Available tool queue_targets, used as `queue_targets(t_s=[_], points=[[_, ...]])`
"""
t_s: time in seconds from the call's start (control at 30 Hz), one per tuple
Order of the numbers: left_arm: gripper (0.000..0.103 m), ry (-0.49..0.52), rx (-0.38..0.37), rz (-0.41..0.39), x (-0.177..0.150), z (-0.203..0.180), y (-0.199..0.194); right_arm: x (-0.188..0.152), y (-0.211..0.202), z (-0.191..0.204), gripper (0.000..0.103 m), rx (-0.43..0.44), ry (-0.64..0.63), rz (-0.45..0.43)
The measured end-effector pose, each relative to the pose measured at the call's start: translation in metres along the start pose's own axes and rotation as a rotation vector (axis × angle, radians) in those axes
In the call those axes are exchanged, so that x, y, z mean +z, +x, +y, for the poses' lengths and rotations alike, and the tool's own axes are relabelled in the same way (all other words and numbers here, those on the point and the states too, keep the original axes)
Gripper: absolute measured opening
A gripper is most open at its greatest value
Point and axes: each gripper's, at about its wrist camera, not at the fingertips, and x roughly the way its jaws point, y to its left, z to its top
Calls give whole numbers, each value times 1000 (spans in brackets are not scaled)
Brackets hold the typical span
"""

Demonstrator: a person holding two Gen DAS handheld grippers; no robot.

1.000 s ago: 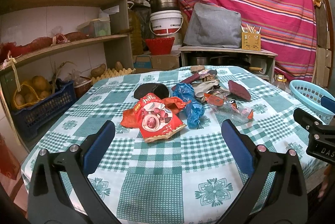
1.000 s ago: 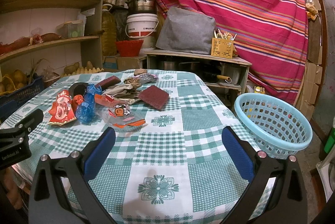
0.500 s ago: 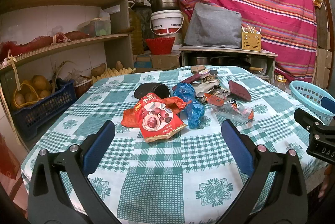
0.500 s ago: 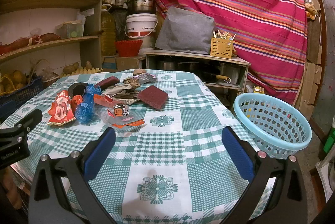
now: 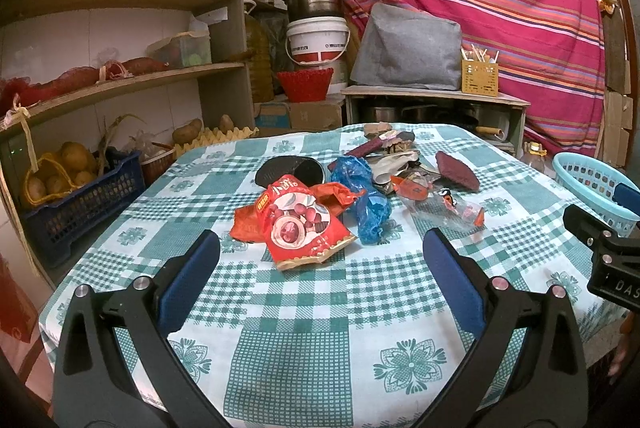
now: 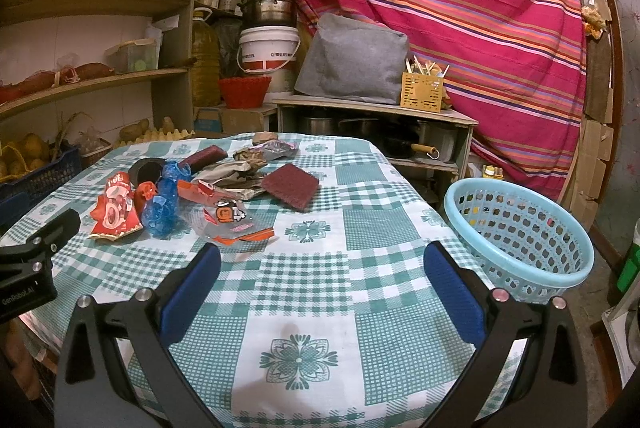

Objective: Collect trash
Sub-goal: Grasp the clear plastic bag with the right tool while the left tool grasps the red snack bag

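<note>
Trash heaped on the table, both grippers spread wide and holding nothing.

The trash lies in a loose pile toward the far side of the checked table (image 5: 304, 308): a red snack bag (image 5: 298, 224) nearest the left gripper (image 5: 320, 280), a crumpled blue bag (image 5: 366, 194) touching it at 3 o'clock, a clear wrapper (image 5: 444, 206) further right, a maroon pad (image 5: 456, 170) at about 1 o'clock of the pile, and a black disc (image 5: 290, 170) just behind the red bag at 12 o'clock. In the right wrist view the pile sits at 10 o'clock of the right gripper (image 6: 320, 284), well apart from its blue pads (image 6: 450, 292). The light blue basket (image 6: 520, 232) sits at the table's right edge, at 2 o'clock of that gripper, with no trash visible in it. Shelves (image 5: 120, 84) with crates stand to the left, a striped cloth (image 6: 460, 8) hangs behind.
</note>
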Motion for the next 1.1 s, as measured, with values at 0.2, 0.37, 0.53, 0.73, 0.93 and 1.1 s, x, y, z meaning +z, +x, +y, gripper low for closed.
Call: queue_targets(t_s=[0.2, 0.37, 0.53, 0.73, 0.93, 1.1], points=[[98, 13, 25, 29, 0, 5, 10, 10, 6, -8, 99, -9, 14, 21], [98, 18, 61, 54, 16, 13, 24, 23, 24, -4, 99, 22, 8, 82], [98, -11, 53, 78, 32, 29, 40, 26, 43, 14, 99, 81, -33, 123], [98, 5, 70, 73, 52, 42, 65, 15, 68, 41, 99, 104, -133, 208], [98, -13, 40, 143, 37, 50, 85, 12, 91, 59, 99, 105, -169, 263], [98, 32, 65, 136, 33, 52, 88, 17, 114, 77, 98, 107, -241, 304]])
